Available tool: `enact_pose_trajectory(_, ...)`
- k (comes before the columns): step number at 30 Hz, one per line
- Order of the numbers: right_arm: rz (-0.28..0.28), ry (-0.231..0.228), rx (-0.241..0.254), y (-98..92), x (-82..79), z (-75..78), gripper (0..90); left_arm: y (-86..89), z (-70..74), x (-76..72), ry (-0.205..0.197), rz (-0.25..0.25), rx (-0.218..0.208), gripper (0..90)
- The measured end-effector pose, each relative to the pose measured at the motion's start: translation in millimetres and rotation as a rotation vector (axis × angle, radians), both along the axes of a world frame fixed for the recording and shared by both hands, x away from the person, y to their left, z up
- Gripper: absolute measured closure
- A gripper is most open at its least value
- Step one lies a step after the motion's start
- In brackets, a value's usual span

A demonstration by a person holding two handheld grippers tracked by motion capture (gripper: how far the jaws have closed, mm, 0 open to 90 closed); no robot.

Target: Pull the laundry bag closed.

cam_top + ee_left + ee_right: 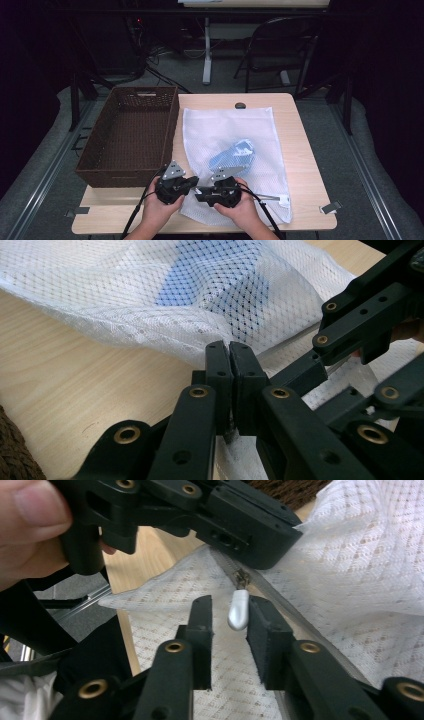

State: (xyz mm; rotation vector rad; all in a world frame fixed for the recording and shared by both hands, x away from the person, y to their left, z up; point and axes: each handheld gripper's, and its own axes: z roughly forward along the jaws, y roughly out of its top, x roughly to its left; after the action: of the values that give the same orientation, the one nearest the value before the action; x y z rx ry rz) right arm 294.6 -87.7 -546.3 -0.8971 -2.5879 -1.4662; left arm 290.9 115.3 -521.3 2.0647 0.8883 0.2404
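1. At the near edge of the worktop (300,150), a white mesh laundry bag (235,130) lies flat, with a blue garment (235,152) showing through the net; a brown wicker basket (131,131) stands just beside it on the left.
2. Left gripper (192,184): jaws pressed together on the bag's hem beside the zipper, seen in the left gripper view (231,385). Judged purpose: an anchor, keeping the limp mesh taut so the zipper track does not bunch.
3. Right gripper (227,630): jaws spread partway, the white zipper pull (238,610) between them. It lies against one pad, but is not pinched.
4. The grippers point at each other, tips near together, since the pull sits just beside the anchored hem.
5. Judgement: the step in hand is seizing the pull to run the zipper. The small, free-hanging tab could slip aside as the jaws close.
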Motion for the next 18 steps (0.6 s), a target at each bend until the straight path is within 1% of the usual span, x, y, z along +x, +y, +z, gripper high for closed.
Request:
enact_pose_trajectory(1,-0.002,0.003,-0.001,0.0,0.1,-0.1,74.5,-0.2,0.0,-0.2,-0.001,-0.002,-0.004,88.0)
enact_pose_trajectory(3,-0.003,0.005,-0.006,-0.1,0.7,-0.7,75.7,0.2,0.3,0.0,-0.011,-0.007,0.006,88.0)
enact_pose_trajectory(5,-0.003,0.006,-0.006,-0.1,0.9,-0.8,75.8,0.1,0.3,-0.1,-0.011,-0.007,0.007,88.0)
enact_pose_trajectory(7,-0.005,0.007,-0.006,-0.2,0.9,-0.7,77.9,-0.2,0.3,-0.4,-0.006,-0.005,0.001,88.0)
enact_pose_trajectory(10,-0.014,0.011,-0.007,-1.0,1.5,-0.6,81.5,-0.3,0.3,-0.8,-0.008,-0.008,0.007,88.0)
enact_pose_trajectory(13,-0.024,0.027,0.007,-2.2,2.1,-0.3,82.8,-0.3,0.2,-1.1,-0.010,-0.008,0.008,88.0)
enact_pose_trajectory(18,-0.029,0.040,0.026,-3.8,3.0,-0.4,83.3,-0.2,-0.8,-1.6,-0.010,-0.005,0.006,88.0)
